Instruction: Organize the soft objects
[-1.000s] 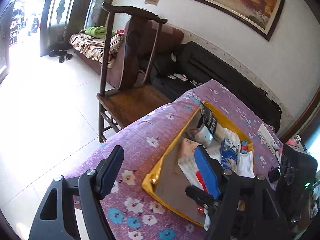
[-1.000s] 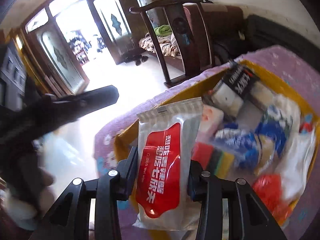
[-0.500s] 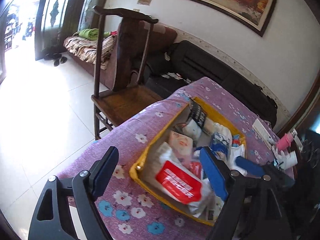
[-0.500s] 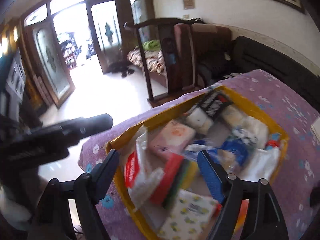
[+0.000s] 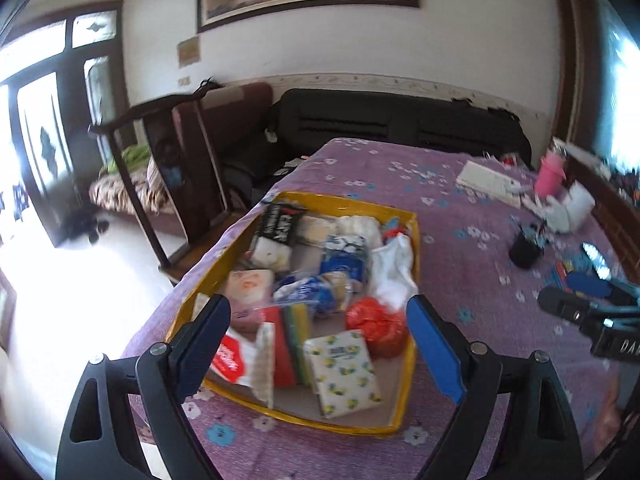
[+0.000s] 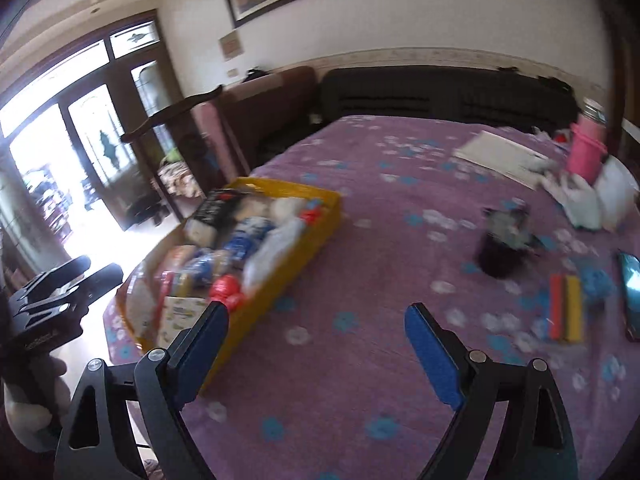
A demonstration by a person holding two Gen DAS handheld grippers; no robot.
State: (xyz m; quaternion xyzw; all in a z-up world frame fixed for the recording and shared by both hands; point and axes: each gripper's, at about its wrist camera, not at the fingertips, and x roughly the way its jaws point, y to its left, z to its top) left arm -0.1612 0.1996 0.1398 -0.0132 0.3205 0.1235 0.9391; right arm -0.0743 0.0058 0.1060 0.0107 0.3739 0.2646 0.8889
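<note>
A yellow box (image 5: 416, 236) on the purple flowered tablecloth holds several soft packs: a red wet-wipe pack (image 5: 236, 356), a lemon-print tissue pack (image 5: 344, 372), a red bag (image 5: 376, 324), sponges and tissue packs. It also shows in the right wrist view (image 6: 304, 236). My left gripper (image 5: 320, 344) is open and empty, above the box's near end. My right gripper (image 6: 316, 344) is open and empty over bare cloth right of the box. A striped sponge (image 6: 566, 306) and a blue item (image 6: 598, 284) lie at the right.
A black cup (image 6: 500, 248), a phone (image 6: 632, 288), a pink bottle (image 6: 586, 148), white papers (image 6: 500, 156) and white bags (image 6: 588, 196) lie on the table's right side. A wooden chair (image 5: 168, 168) stands left of the table, a black sofa (image 5: 400, 120) behind.
My right gripper let go of the red wet-wipe pack into the box, opened, and swung right over the cloth. My left gripper moved over the box's near end.
</note>
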